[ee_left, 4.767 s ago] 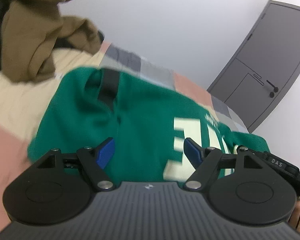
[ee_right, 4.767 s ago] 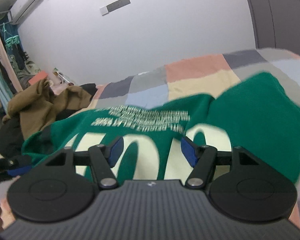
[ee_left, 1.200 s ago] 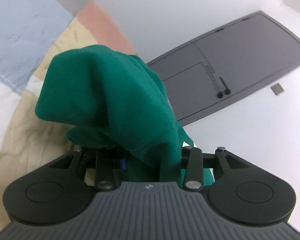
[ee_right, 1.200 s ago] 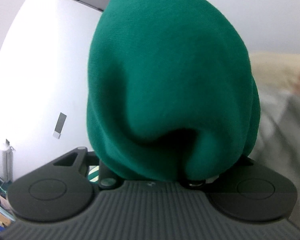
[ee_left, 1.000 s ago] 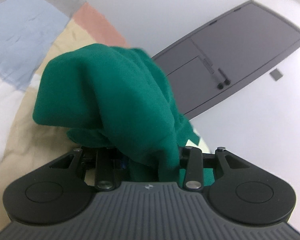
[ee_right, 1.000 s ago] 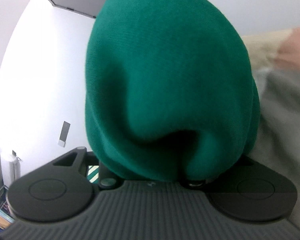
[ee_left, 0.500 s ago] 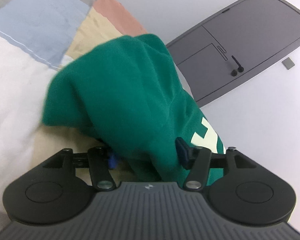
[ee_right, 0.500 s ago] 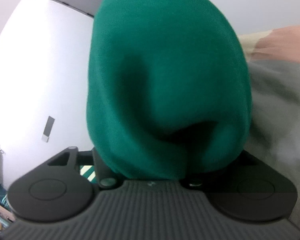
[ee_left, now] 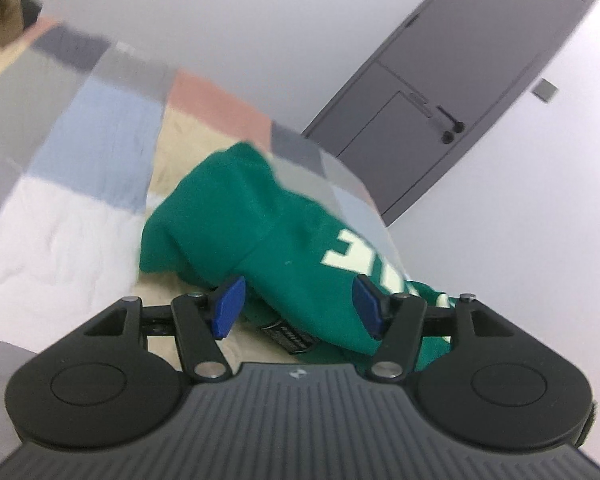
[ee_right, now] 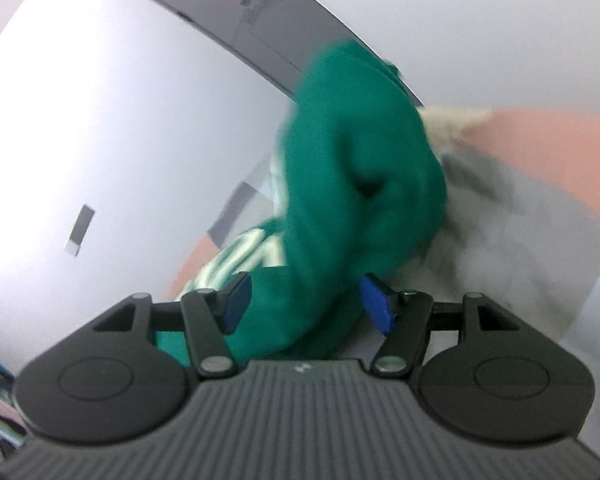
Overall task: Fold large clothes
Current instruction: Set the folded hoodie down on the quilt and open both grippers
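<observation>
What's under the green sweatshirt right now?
The patchwork quilt lies under the sweatshirt; a black label peeks out at its near edge. Anything else beneath is covered.

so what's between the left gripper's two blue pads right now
In the left wrist view, a fold of the green sweatshirt lies between the open left gripper's pads, with the bedspread beneath. Neither pad presses it.

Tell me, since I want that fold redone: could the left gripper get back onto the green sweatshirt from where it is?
Probably yes. The left gripper has its jaws apart, and the green sweatshirt lies on the patchwork bedspread directly ahead, its near edge between the blue pads. Nothing blocks the way.
</observation>
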Available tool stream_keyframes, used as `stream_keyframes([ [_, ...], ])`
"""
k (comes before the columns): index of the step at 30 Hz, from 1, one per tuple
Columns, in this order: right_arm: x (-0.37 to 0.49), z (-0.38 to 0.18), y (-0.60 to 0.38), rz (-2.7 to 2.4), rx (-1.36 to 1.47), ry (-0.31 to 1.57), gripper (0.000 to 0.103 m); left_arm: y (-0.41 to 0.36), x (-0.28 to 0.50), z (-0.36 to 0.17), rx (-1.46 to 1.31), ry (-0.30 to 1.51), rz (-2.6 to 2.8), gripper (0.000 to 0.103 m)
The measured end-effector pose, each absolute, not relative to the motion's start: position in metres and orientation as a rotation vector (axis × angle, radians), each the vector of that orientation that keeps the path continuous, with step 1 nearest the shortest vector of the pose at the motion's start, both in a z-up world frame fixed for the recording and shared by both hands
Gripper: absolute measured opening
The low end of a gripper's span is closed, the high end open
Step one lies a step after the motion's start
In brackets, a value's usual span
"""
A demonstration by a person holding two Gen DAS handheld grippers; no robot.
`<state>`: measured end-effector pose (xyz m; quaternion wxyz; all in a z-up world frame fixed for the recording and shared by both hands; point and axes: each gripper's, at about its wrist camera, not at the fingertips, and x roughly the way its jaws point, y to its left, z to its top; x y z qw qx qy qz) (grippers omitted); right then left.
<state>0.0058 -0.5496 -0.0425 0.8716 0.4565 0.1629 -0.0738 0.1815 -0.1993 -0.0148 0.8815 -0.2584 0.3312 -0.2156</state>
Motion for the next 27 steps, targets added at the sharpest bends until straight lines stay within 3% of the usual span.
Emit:
stream_keyframes([
  [10, -0.052, 0.082, -0.495, -0.018, 0.748, 0.195, 0.064, -0.194, 0.088, 0.08, -0.361, 0.545, -0.507, 0.065],
  [19, -0.115, 0.118, -0.42, 0.054, 0.511, 0.161, 0.064, -0.181, 0.01, 0.117, -0.253, 0.466, -0.527, 0.065],
  [27, -0.149, 0.105, -0.359, 0.058, 0.332, 0.182, 0.064, -0.176, -0.043, 0.113, -0.163, 0.417, -0.528, 0.065],
])
